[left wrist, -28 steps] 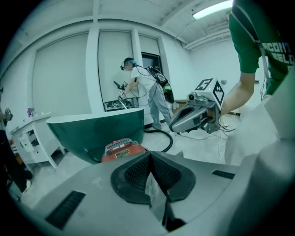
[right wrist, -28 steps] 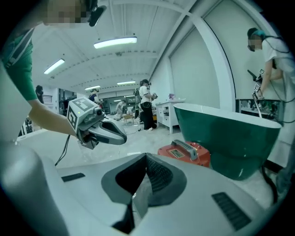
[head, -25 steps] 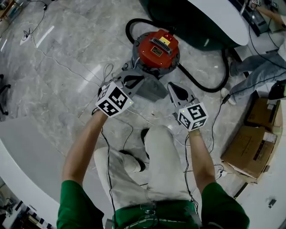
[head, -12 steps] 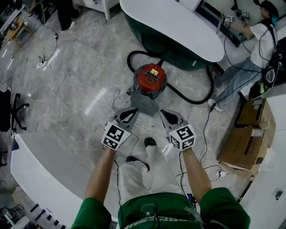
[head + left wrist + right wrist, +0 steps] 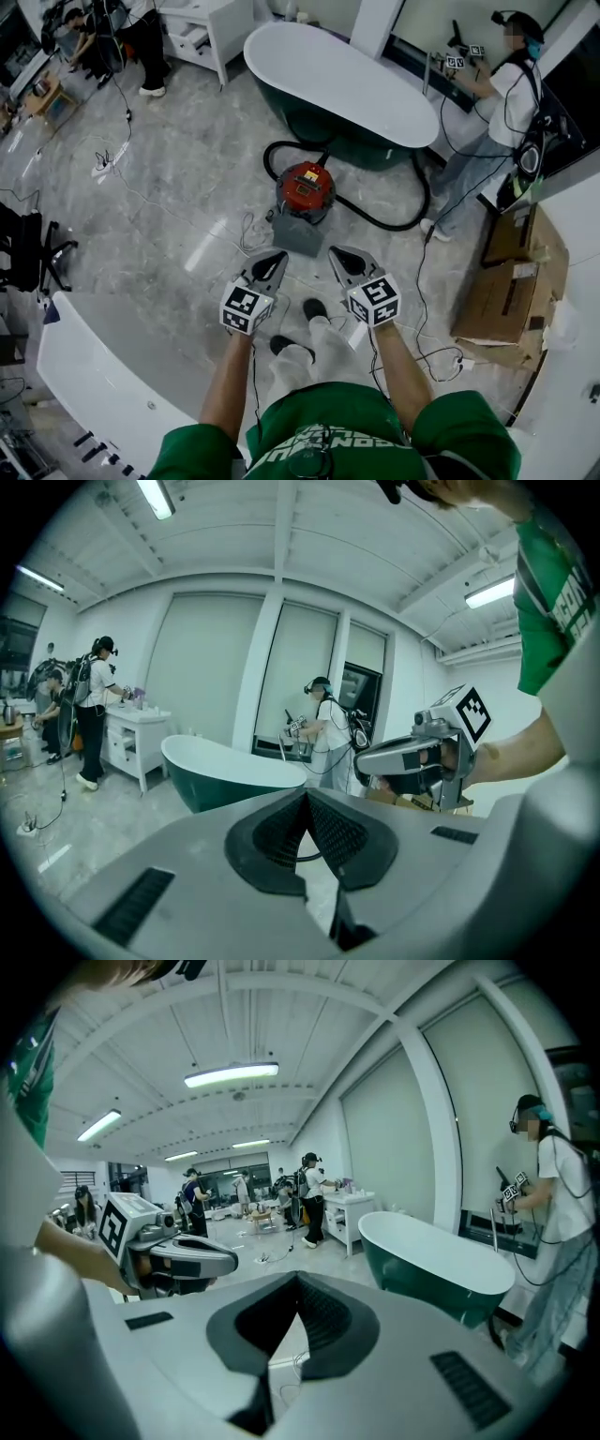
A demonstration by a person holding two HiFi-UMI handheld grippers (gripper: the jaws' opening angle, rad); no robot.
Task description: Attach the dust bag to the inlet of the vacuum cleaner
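On the marble floor in the head view stands the red vacuum cleaner (image 5: 303,190), its black hose (image 5: 398,217) looping off to the right. A grey dust bag (image 5: 298,234) lies on the floor against its near side. My left gripper (image 5: 277,255) and right gripper (image 5: 336,252) are held side by side well above the floor, short of the bag and touching nothing. The left gripper view shows the left gripper (image 5: 307,797) with jaws together and empty. In the right gripper view the right gripper (image 5: 298,1283) is the same. Both point across the room at a bathtub.
A dark green bathtub (image 5: 337,84) stands behind the vacuum. Cardboard boxes (image 5: 502,295) sit at the right and a white curved counter (image 5: 94,361) at the lower left. Thin cables (image 5: 246,228) trail over the floor. People (image 5: 492,103) work at benches at the back.
The head view has pulled up and back, so the vacuum and bag look smaller and farther. Both grippers have come away from the bag and stay shut.
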